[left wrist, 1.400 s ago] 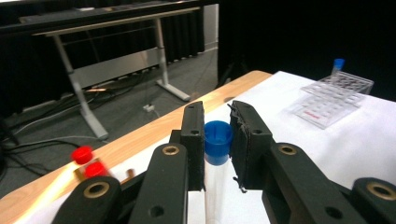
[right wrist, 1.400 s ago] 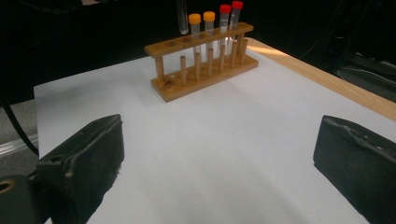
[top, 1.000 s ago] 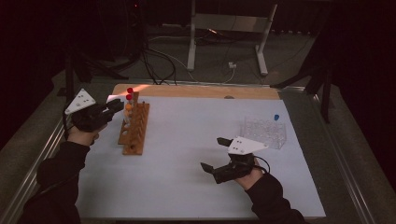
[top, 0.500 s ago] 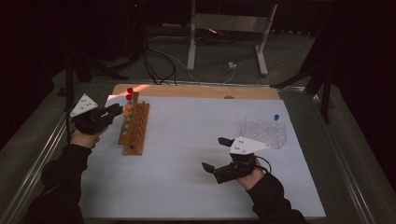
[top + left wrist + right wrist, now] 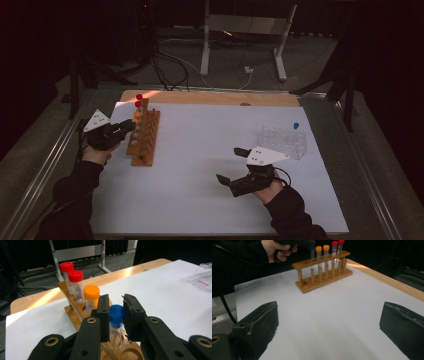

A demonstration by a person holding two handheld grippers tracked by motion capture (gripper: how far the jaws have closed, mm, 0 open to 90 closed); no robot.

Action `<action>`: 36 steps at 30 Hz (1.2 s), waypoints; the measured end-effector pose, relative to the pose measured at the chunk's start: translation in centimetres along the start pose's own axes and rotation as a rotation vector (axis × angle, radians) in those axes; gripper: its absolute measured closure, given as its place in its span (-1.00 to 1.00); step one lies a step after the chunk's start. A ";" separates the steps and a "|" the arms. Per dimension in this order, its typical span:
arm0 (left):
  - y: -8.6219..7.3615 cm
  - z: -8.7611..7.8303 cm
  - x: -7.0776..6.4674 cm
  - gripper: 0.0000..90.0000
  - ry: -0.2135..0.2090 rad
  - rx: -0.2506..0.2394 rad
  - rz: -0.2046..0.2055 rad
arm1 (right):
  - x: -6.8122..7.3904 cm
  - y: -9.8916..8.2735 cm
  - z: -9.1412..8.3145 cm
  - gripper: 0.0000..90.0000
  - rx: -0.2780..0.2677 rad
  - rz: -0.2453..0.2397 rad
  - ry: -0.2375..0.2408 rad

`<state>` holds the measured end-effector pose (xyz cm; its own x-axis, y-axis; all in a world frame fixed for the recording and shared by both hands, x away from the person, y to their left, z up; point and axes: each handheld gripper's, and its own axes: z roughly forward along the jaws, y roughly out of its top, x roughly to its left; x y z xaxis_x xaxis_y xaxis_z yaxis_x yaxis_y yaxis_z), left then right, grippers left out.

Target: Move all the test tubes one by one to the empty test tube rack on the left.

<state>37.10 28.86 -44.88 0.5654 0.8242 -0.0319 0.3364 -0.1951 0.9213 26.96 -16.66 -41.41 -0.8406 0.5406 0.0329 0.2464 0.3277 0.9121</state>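
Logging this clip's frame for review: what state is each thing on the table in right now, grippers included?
Blue-capped clear tube: capped, upright in the rack, clamped.
Left gripper: shut on the blue-capped tube.
Right gripper: open, holding nothing.
Two orange-capped tubes: capped, upright, racked.
Two red-capped tubes: capped, upright, racked.
Wooden tube rack: upright; nearest hole unfilled.
Clear plastic rack: upright, one blue-capped tube in it.

A: Blue-capped tube (image 5: 116, 322), lower end?
B: Hidden behind the left hand-held gripper (image 5: 116, 315) and cut by the frame bottom.
A: Wooden rack (image 5: 143, 138) from above?
B: Tubes too small to count; blue cap covered by the gripper.
A: Clear rack (image 5: 203, 277)?
B: Cropped at the right edge, label unreadable.
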 end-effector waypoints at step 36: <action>1.9 -3.2 -6.2 -0.96 -0.274 -0.078 0.044 | -7.7 -0.1 -6.8 -0.95 -0.076 0.066 -0.251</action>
<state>31.81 25.13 -41.70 0.7643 0.6392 -0.0849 0.2541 -0.1775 0.9507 30.12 -26.11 -38.96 -0.6760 0.7369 -0.0008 0.2517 0.2319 0.9396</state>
